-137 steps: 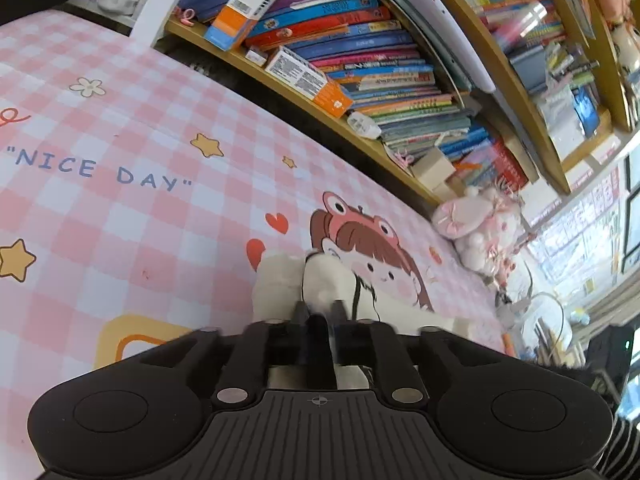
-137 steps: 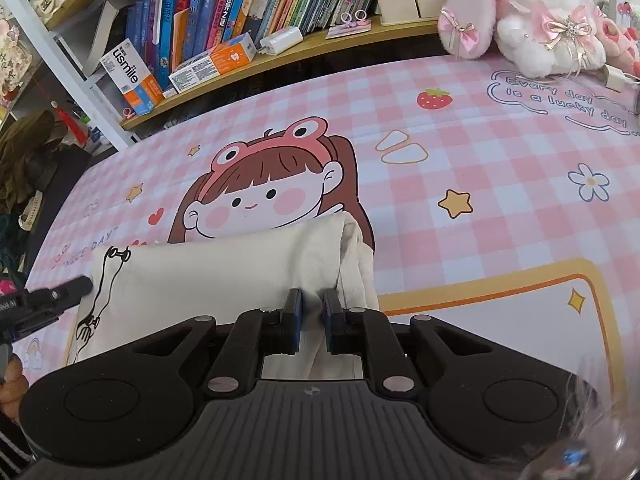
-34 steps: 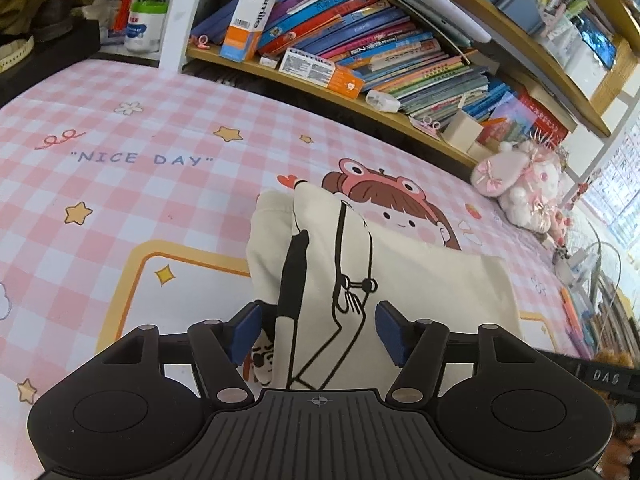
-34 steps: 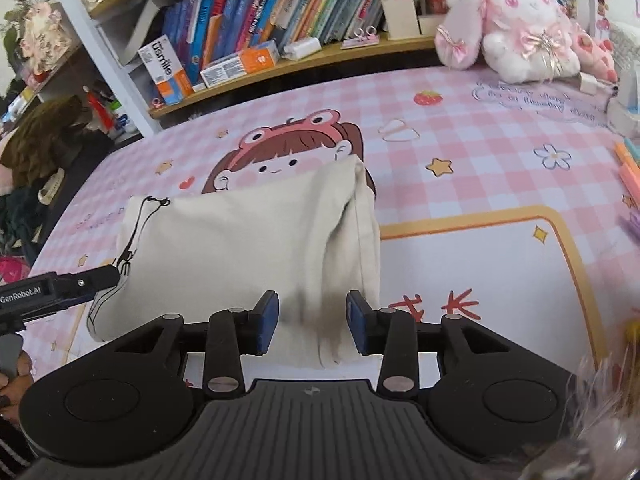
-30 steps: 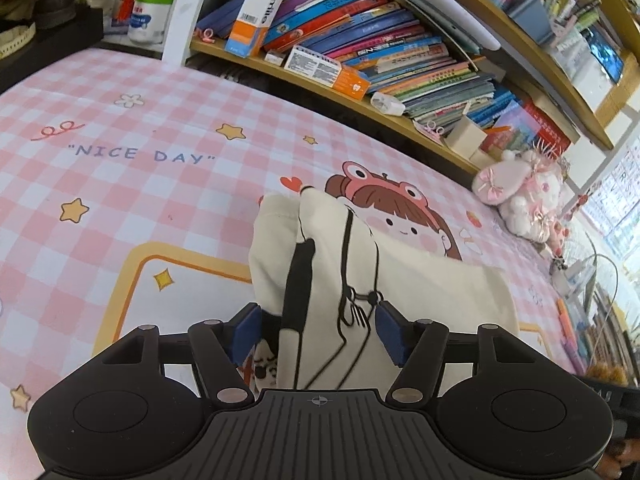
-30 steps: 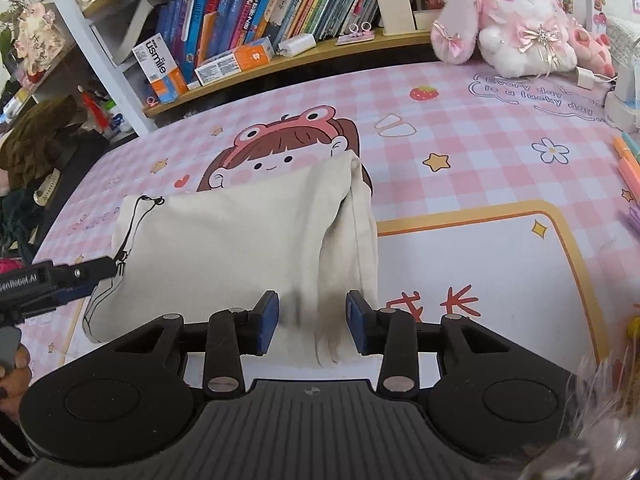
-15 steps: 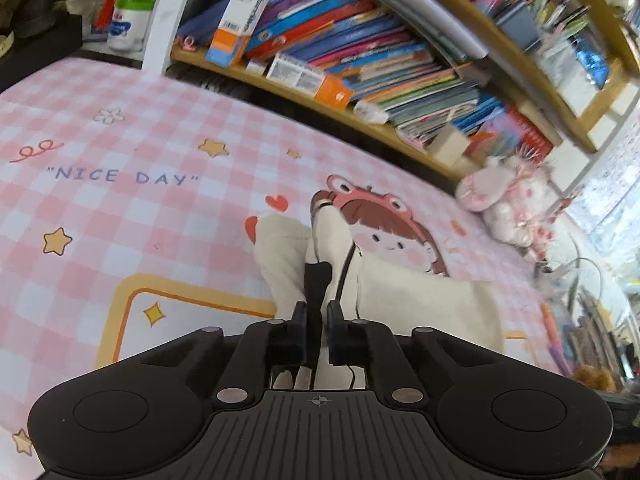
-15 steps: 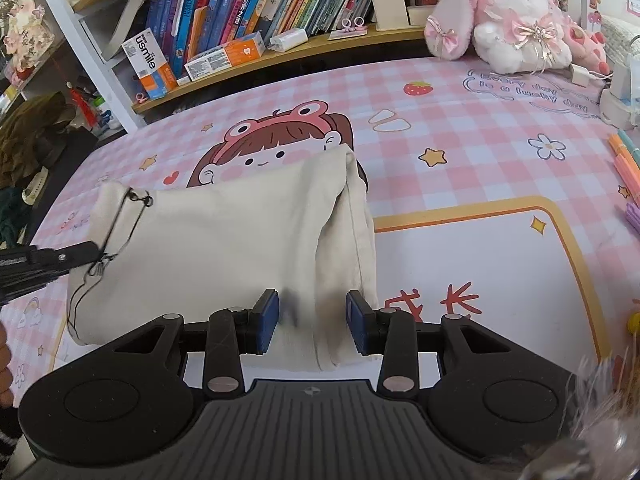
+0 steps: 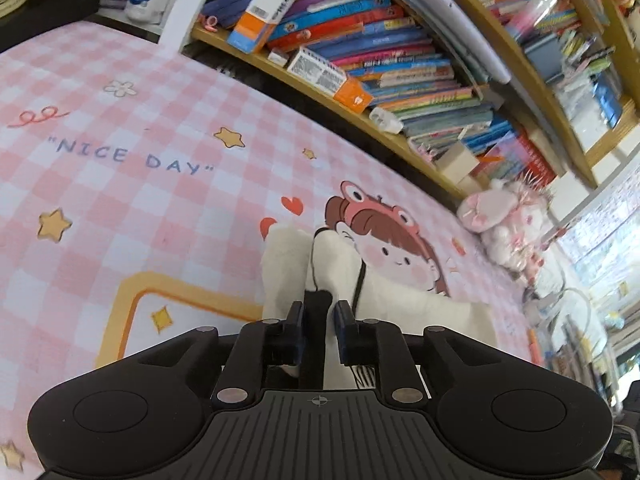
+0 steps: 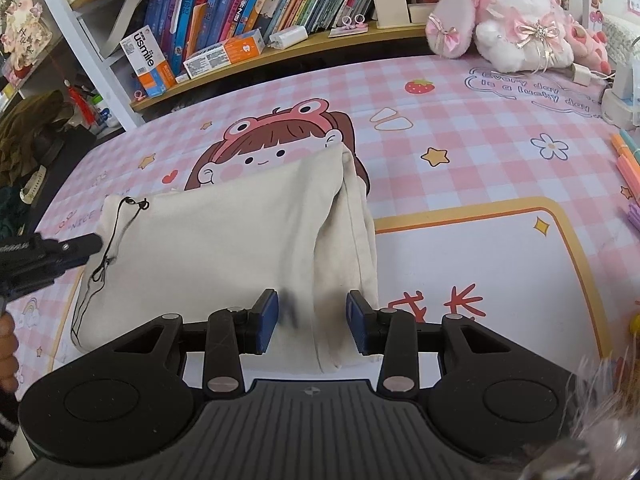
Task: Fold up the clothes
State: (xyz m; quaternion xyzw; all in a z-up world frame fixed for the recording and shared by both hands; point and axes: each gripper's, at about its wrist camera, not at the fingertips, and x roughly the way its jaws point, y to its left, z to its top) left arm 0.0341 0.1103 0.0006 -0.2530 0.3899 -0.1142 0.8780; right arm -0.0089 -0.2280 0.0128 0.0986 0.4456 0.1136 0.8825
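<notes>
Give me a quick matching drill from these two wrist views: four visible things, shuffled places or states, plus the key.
Things:
1. cream garment
2. plush bunny
3. usmile box
4. strawberry print

Places or states:
A. leaning on the books on the shelf
B. printed flat on the checked tablecloth
C. folded on the cartoon girl print
D. sitting at the far right of the table

Pairs: 1-C, 2-D, 3-A, 4-B

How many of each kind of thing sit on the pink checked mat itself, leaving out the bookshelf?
Cream folded garment: 1
Plush rabbit toys: 1 clear; pink plush beside it too hidden to count
Pens at the right edge: at least 2, partly cut off
Grippers: 2, left gripper and right gripper
Total: at least 6
</notes>
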